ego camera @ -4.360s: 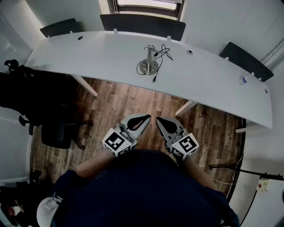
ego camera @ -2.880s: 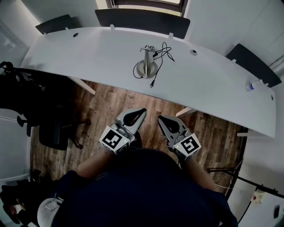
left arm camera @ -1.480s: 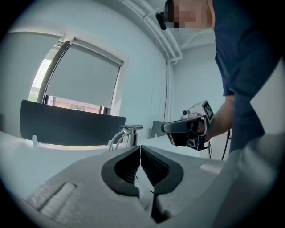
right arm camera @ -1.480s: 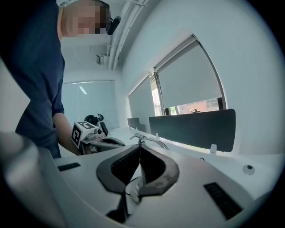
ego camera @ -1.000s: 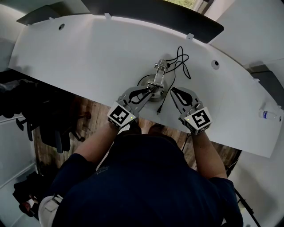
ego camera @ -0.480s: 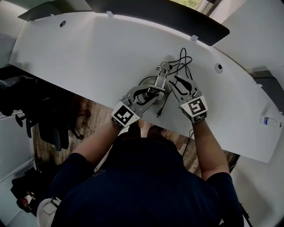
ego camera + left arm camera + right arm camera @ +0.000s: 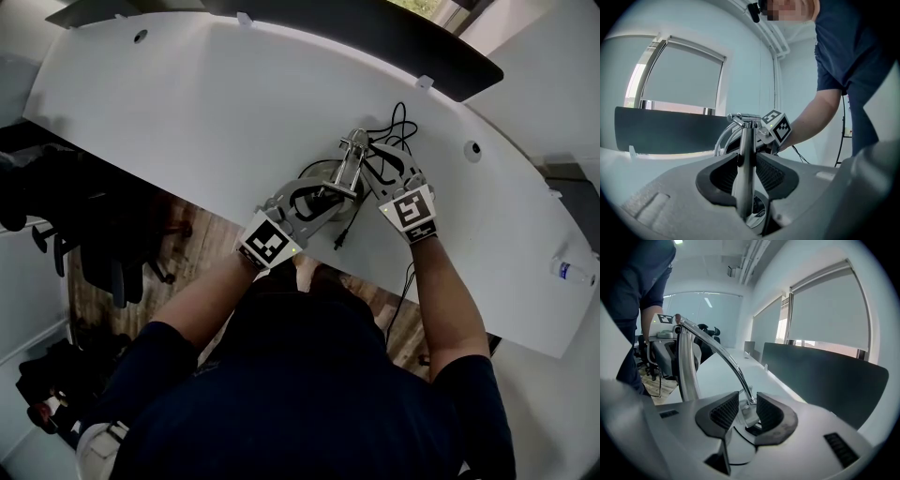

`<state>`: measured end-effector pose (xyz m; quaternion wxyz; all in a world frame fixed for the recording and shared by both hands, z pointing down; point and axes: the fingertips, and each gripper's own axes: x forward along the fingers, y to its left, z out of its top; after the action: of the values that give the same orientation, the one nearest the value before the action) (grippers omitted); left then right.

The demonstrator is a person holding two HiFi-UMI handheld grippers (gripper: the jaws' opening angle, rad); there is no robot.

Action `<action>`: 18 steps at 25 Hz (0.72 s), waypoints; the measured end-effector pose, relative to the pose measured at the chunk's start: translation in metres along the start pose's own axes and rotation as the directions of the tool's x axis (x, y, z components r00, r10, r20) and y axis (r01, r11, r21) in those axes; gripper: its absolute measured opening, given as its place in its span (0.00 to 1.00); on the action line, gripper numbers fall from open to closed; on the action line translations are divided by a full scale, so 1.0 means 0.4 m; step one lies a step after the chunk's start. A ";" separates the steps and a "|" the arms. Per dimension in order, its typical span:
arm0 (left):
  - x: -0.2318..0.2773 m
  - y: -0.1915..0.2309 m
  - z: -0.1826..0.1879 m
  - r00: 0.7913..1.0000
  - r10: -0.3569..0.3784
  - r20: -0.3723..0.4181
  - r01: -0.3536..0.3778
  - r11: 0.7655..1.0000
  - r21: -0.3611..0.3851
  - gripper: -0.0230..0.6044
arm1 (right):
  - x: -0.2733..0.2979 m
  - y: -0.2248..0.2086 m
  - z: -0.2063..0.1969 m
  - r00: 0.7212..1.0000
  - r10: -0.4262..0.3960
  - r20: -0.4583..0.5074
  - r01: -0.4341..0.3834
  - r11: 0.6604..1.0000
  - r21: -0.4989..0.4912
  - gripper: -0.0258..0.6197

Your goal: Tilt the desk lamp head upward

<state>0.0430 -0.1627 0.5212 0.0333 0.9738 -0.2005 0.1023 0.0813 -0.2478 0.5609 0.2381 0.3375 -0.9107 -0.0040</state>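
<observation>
A chrome desk lamp [image 7: 349,161] stands on the white desk [image 7: 187,94], its black cable [image 7: 398,122] trailing behind it. My left gripper [image 7: 319,194] reaches in from the near side. Its pads sit against both sides of the upright post [image 7: 745,159], above the round base [image 7: 754,218]. My right gripper [image 7: 377,161] comes from the right. The curved arm [image 7: 719,352] runs down from the post [image 7: 685,366] to the small lamp head [image 7: 749,414], which is pinched between the right gripper's [image 7: 748,411] pads. The left gripper [image 7: 747,174] view also shows the right gripper's marker cube [image 7: 776,127] behind the post.
Dark chair backs [image 7: 375,33] line the desk's far edge. A small bottle [image 7: 569,272] lies at the desk's right end. A black office chair [image 7: 94,244] stands on the wood floor to the left. Cable holes [image 7: 472,147] dot the desk.
Both grippers travelled from in front of the person's body up to the lamp. The left jaws went around the post and the right jaws moved in onto the lamp head.
</observation>
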 end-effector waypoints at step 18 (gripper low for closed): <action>0.002 -0.001 -0.003 1.000 -0.012 0.001 0.012 1.000 -0.015 0.22 | 0.037 -0.022 0.014 0.998 -0.037 -0.047 0.027 0.978 -0.206 0.14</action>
<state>0.0436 -0.1625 0.5225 0.0412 0.9747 -0.1955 0.1000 0.0746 -0.2646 0.5606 0.2945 0.3258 -0.8936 -0.0934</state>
